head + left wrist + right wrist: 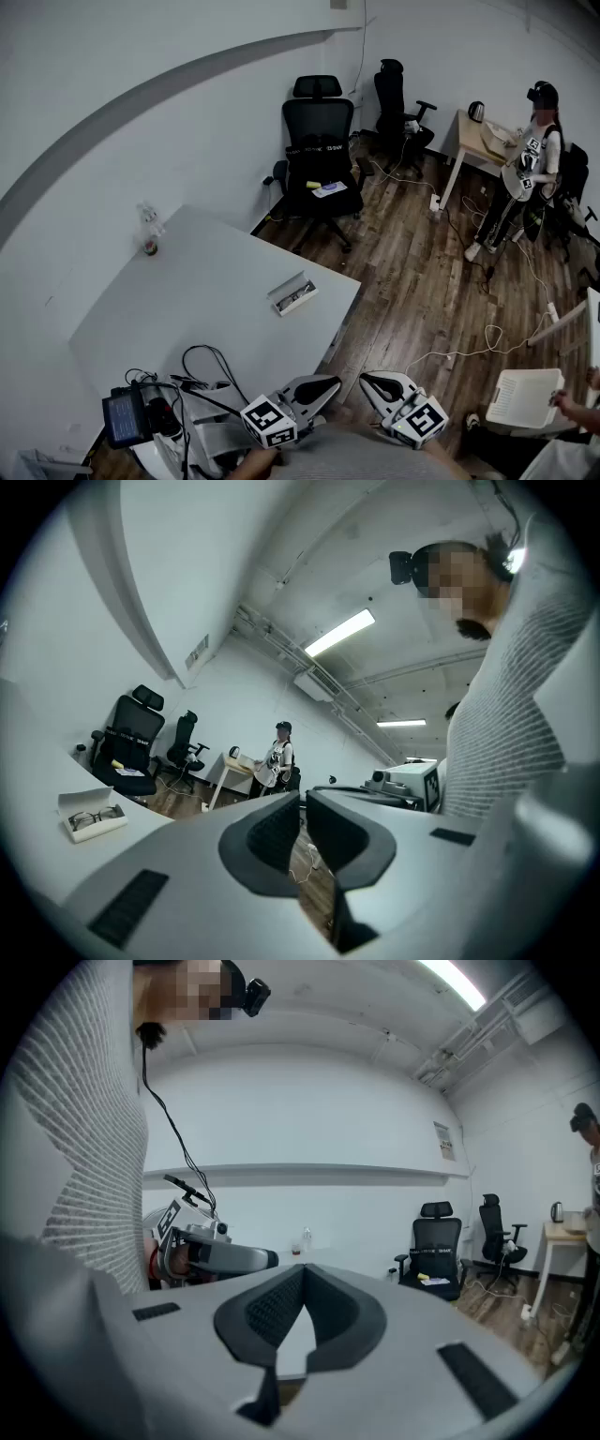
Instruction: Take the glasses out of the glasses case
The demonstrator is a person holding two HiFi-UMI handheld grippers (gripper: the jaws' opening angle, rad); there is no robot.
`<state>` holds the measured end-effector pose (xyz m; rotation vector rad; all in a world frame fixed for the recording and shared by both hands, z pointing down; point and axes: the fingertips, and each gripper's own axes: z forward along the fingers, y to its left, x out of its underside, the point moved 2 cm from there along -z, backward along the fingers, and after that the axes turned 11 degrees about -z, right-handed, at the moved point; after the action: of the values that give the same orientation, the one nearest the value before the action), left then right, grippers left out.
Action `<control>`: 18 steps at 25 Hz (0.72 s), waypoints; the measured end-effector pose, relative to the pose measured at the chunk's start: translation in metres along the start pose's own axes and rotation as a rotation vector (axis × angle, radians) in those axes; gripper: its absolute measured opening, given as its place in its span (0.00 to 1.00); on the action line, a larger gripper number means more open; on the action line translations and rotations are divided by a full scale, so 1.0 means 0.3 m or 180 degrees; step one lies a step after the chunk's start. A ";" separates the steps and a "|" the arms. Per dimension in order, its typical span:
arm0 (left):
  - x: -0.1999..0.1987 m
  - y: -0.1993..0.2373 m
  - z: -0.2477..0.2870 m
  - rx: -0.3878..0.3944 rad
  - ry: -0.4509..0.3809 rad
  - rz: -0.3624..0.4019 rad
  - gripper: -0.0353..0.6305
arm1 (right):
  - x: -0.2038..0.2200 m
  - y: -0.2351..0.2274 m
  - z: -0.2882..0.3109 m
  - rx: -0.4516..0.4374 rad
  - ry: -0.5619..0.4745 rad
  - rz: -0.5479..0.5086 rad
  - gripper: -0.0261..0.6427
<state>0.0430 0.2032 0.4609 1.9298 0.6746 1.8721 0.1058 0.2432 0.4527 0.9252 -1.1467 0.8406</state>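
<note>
An open white glasses case (292, 294) lies near the right edge of the white table (187, 300), with dark-framed glasses (92, 817) in it; the left gripper view shows the case (66, 803) far off at the left. Both grippers hang low by my body, off the table's near corner and well short of the case. My left gripper (328, 383) (303, 797) has its jaws a narrow slit apart with nothing between them. My right gripper (368, 379) (303, 1270) is shut and empty, its tips touching.
A small bottle (148, 230) stands at the table's far left. A device with cables (127, 417) sits at the near left corner. Two black office chairs (319, 141), a small desk (483, 141), a standing person (530, 159) and floor cables (487, 337) fill the room beyond.
</note>
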 end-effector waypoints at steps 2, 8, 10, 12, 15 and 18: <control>-0.003 0.000 0.000 0.0001 -0.0011 0.0007 0.10 | 0.000 0.000 0.001 0.0005 -0.0024 -0.0017 0.06; -0.004 -0.001 -0.001 -0.0009 -0.0019 0.0010 0.10 | -0.004 -0.004 0.001 0.0023 -0.0046 -0.0014 0.06; -0.005 -0.001 0.001 -0.0011 -0.0017 0.0007 0.10 | -0.006 -0.008 0.000 0.0028 -0.0047 0.0004 0.06; -0.005 -0.001 0.000 -0.0018 -0.0014 0.0001 0.10 | -0.006 -0.008 -0.002 0.0033 -0.0044 0.0013 0.06; 0.001 0.000 -0.004 -0.0013 -0.0003 0.0003 0.10 | -0.002 -0.004 -0.003 0.0041 -0.0035 0.0007 0.06; 0.003 -0.001 -0.004 -0.0003 -0.0003 0.0004 0.10 | 0.000 -0.004 -0.004 0.0052 -0.0038 0.0008 0.06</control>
<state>0.0418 0.2039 0.4616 1.9308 0.6722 1.8720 0.1072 0.2439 0.4522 0.9433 -1.1530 0.8486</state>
